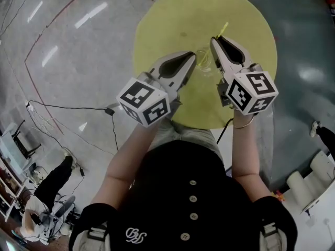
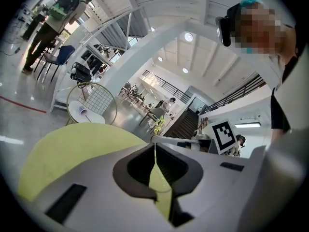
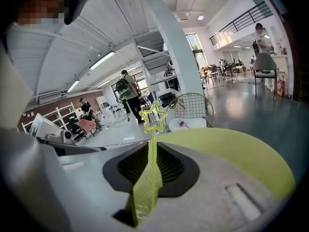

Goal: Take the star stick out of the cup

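Observation:
A clear cup (image 1: 203, 60) stands near the middle of a round yellow table (image 1: 183, 14). A thin yellow-green star stick (image 1: 223, 29) leans out of it toward the far right. My left gripper (image 1: 192, 58) meets the cup's left side. In the left gripper view its jaws (image 2: 155, 149) are nearly together, with the clear cup wall (image 2: 162, 187) in the slit. My right gripper (image 1: 214, 40) is at the cup's right. In the right gripper view the star stick (image 3: 153, 149) rises through the narrow gap of the gripper (image 3: 152, 146). The pads do not visibly press it, and the star tops out above them.
Beyond the table, a wire chair (image 3: 193, 109) and a small white table (image 2: 87, 114) stand on the glossy floor. Cables (image 1: 68, 107) trail on the floor at left, near a seated person (image 1: 52, 187). White seats (image 1: 309, 182) are at the lower right. People stand further off (image 3: 129, 98).

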`<action>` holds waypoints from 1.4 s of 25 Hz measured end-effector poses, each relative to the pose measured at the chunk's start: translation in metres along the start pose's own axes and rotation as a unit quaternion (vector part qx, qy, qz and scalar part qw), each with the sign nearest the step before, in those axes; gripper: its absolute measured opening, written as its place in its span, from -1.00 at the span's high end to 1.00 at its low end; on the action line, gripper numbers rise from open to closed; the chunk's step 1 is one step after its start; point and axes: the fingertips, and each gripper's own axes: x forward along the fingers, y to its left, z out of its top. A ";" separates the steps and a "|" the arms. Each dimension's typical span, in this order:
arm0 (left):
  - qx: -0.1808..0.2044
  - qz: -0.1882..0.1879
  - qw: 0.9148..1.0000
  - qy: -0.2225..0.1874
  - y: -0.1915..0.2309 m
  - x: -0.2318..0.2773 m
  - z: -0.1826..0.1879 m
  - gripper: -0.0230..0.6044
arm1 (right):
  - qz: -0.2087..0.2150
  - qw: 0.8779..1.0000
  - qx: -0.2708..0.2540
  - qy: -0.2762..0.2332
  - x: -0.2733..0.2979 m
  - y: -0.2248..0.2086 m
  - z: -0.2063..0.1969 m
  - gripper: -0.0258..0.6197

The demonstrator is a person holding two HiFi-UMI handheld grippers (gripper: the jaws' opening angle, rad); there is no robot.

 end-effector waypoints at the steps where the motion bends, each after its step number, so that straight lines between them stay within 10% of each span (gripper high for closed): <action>1: 0.000 0.000 1.000 0.001 0.000 0.000 -0.001 0.86 | 0.000 1.000 0.000 0.000 0.000 0.000 0.000 0.78; 35: 0.057 -0.039 0.997 -0.017 -0.050 -0.044 0.016 0.86 | -0.026 0.987 -0.057 -0.146 -0.080 0.053 0.063 0.87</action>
